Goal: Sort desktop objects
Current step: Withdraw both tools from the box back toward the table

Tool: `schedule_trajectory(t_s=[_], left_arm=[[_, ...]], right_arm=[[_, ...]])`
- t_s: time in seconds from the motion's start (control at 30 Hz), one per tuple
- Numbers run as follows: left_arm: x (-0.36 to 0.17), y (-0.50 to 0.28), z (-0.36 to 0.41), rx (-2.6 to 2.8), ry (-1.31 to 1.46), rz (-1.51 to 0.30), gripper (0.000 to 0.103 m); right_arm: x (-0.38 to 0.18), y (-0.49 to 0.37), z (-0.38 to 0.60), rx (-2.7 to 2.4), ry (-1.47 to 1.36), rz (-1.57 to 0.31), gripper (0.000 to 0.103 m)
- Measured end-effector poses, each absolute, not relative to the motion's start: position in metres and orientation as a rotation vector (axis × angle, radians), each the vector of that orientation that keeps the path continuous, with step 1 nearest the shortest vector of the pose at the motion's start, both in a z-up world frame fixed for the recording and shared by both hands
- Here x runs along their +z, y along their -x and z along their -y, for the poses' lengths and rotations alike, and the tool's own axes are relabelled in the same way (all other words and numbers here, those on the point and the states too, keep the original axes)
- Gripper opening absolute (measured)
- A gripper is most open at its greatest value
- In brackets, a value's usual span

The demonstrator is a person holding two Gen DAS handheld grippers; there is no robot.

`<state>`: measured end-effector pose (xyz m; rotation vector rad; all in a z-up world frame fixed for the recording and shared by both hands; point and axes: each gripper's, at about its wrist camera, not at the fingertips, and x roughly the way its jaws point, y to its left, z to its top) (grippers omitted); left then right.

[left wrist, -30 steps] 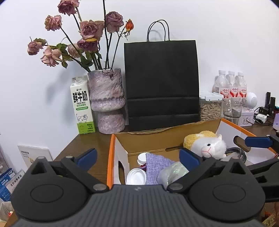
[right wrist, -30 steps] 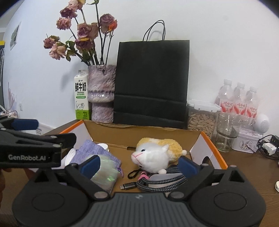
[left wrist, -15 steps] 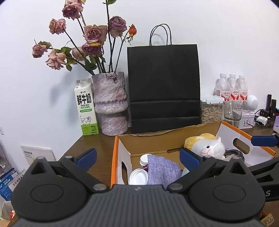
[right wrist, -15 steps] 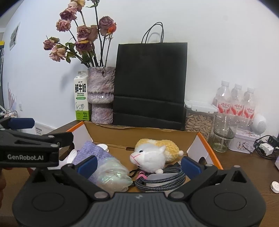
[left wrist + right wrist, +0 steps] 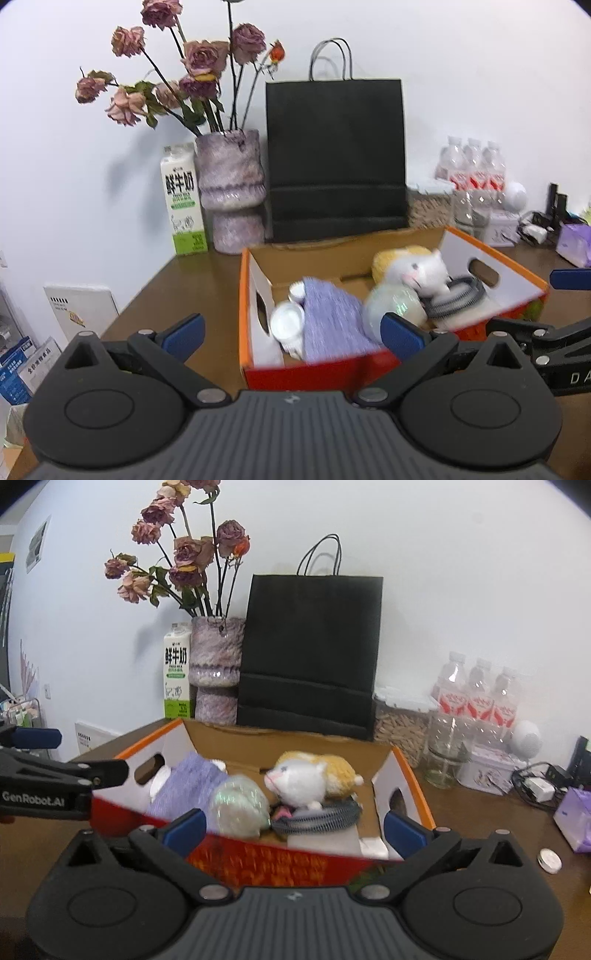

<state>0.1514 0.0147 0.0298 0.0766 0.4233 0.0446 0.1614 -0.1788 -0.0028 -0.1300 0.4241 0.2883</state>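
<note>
right claw (image 5: pixel 293 827) jaws just spread wide, empty | left claw (image 5: pixel 291 332) wide, empty | box (image 5: pixel 258 864) just ahead, toys gathered inside | likely backing clear, sort near done

An orange-edged cardboard box (image 5: pixel 413 775) with a red front is seen, packed with a lavender knit cloth (image 5: pixel 184 786), a white-and-yellow plush (image 5: pixel 306 775) and a grey striped cable (image 5: pixel 317 818). Behind it, a plain black paper bag (image 5: pixel 310 657), a mottled purple vase (image 5: pixel 216 664) and a white-and-green milk carton (image 5: pixel 176 672) are lined up.
</note>
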Motion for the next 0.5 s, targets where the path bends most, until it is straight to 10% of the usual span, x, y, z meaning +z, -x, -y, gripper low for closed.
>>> schedule_trajectory(t_s=[0.5], left_arm=[[-0.007,-0.118,-0.005,0.009,-0.057,-0.631,0.103]], right_arm=[[-0.037,-0.110,0.201,0.285,0.171,-0.556,0.103]])
